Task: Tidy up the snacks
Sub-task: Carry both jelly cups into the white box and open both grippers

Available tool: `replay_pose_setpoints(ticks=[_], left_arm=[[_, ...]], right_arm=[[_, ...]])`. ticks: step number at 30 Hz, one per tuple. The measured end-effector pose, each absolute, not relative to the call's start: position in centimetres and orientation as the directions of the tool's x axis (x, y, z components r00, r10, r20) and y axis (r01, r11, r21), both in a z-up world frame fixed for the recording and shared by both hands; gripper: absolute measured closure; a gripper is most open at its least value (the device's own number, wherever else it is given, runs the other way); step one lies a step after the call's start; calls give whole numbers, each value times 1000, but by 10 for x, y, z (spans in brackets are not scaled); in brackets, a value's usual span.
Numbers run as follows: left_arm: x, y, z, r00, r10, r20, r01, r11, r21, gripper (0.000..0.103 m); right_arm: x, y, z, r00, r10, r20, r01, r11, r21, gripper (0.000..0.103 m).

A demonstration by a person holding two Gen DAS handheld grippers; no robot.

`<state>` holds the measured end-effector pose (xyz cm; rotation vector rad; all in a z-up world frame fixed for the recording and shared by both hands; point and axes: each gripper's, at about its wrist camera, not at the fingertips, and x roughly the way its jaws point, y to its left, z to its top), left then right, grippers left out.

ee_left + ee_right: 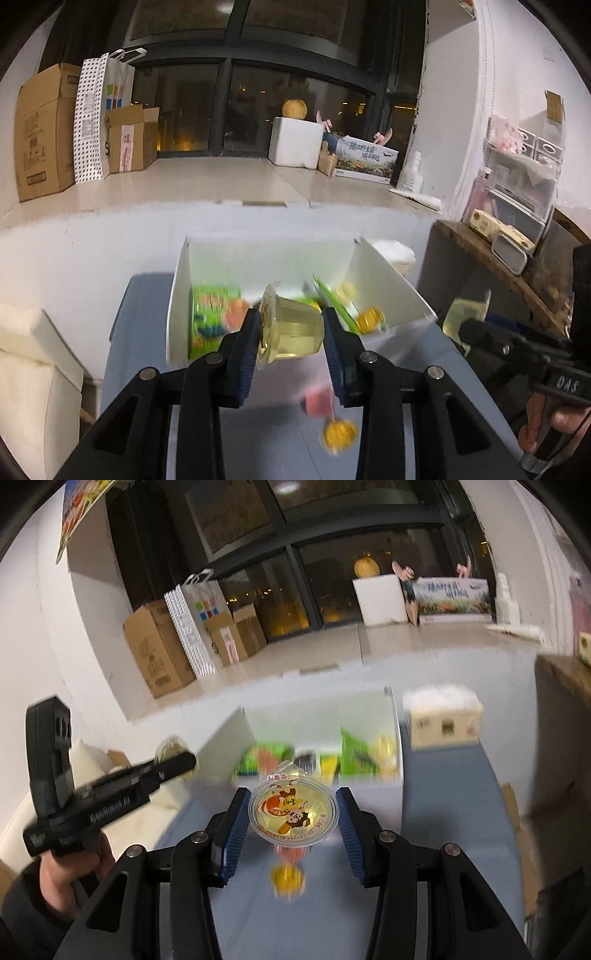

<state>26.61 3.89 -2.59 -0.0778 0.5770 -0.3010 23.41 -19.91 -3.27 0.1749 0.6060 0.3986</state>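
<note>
Jelly cups in both grippers, white open-topped box part-filled.

Left gripper (291,332) jaws closed on a clear yellow jelly cup (291,326), lying sideways; right gripper (293,821) jaws clamp a second jelly cup with a cartoon foil lid (293,810), lid up. White box (369,781) on the blue bench (443,830) holds green packets and yellow sweets. Left out: pink sweet (317,402), yellow sweet (340,434). Only the right view shows the printed lid and a cream carton (445,720).
</note>
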Motion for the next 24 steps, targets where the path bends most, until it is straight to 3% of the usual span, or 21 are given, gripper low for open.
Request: replay_pose_setpoints(ticks=[7, 9, 10, 11, 12, 24], left_arm=[[323, 32, -40, 774, -264, -576, 223, 964, -143, 66], [329, 32, -48, 770, -240, -591, 201, 971, -132, 61], [332, 32, -52, 765, -215, -607, 183, 976, -115, 40], [332, 32, -55, 765, -201, -612, 172, 979, -107, 7], [331, 33, -58, 771, -199, -605, 167, 980, -108, 0], [278, 38, -50, 780, -190, -596, 171, 981, -89, 0]], right_arm=[[309, -190, -33, 743, 360, -565, -280, 933, 226, 52], [319, -189, -39, 727, 359, -586, -277, 933, 228, 47], [324, -188, -43, 716, 353, -602, -275, 936, 221, 38], [326, -187, -46, 716, 335, -612, -262, 942, 210, 11], [325, -188, -50, 725, 313, -613, -240, 950, 200, 0], [270, -198, -50, 746, 317, -586, -257, 948, 187, 0]])
